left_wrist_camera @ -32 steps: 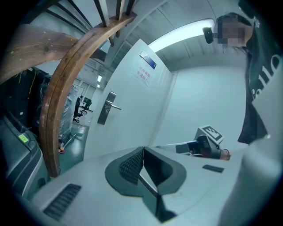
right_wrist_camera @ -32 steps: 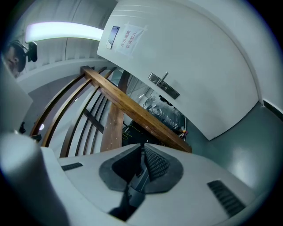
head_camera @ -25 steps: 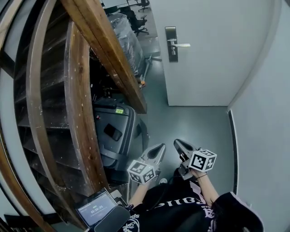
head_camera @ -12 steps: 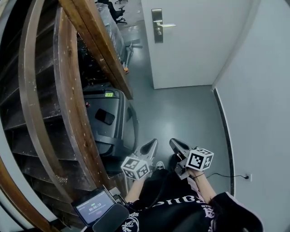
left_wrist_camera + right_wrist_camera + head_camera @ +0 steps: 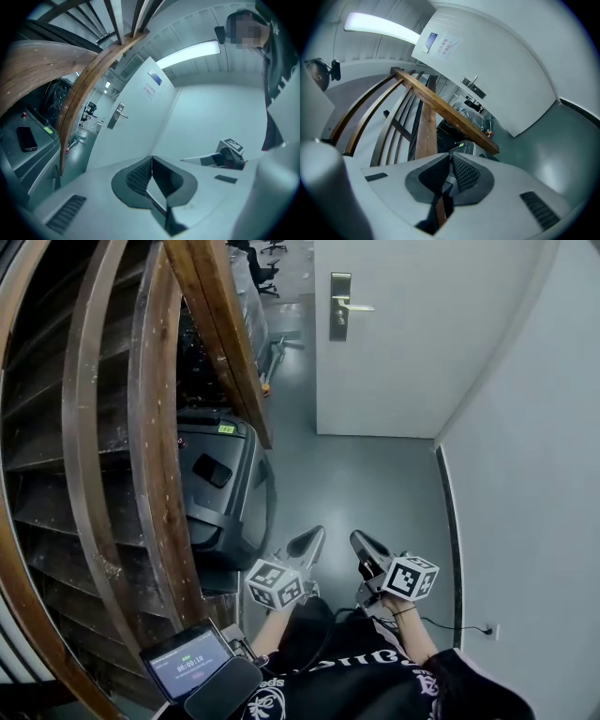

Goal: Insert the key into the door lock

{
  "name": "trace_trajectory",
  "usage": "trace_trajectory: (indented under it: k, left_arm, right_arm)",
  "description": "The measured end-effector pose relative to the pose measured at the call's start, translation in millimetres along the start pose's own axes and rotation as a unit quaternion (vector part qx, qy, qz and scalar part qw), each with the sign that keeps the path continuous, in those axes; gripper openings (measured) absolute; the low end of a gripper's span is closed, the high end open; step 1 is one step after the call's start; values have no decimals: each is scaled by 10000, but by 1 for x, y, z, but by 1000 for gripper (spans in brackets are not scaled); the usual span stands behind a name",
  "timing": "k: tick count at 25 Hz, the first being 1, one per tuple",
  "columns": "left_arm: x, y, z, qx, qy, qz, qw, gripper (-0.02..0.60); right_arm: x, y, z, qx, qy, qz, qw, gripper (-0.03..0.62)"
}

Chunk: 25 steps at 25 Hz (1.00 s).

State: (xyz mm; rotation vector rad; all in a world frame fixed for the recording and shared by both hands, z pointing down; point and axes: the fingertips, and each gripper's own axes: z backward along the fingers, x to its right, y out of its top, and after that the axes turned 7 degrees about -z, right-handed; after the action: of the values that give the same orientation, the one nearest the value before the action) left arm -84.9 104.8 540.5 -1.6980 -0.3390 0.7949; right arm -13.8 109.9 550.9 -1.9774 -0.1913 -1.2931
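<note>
L gripper [image 5: 317, 534], R gripper [image 5: 358, 540]: both w/ jaws pressed together. Door lock [image 5: 339, 307]: 12 o'clock, well apart.

Floor [image 5: 375, 484]: grey-blue, smooth, slight gloss. On it: dark grey machine [image 5: 220, 507] at left, tight against wooden stair [image 5: 159, 427], whose sloping beam ends just above the machine. Metal frame [image 5: 278, 345] further back, nr door [image 5: 412, 334]. Office chairs [image 5: 262, 263] beyond that. Thin blk cable [image 5: 441, 622] at right, running to wall socket [image 5: 487, 627].
</note>
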Motion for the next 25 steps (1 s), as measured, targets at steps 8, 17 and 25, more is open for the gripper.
trace_trajectory:
  k: [8, 17, 25]
  left_arm:
    - [65, -16, -22, 236, 494, 65, 9985, 6]
    - [155, -42, -54, 157, 452, -10, 9989, 6]
    - [187, -45, -60, 135, 458, -147, 9988, 6]
  right_arm:
    - [30, 22, 85, -210, -20, 481, 9986, 37]
    - [56, 39, 154, -323, 147, 457, 9983, 37]
    - [61, 43, 176, -313, 297, 397, 9983, 37]
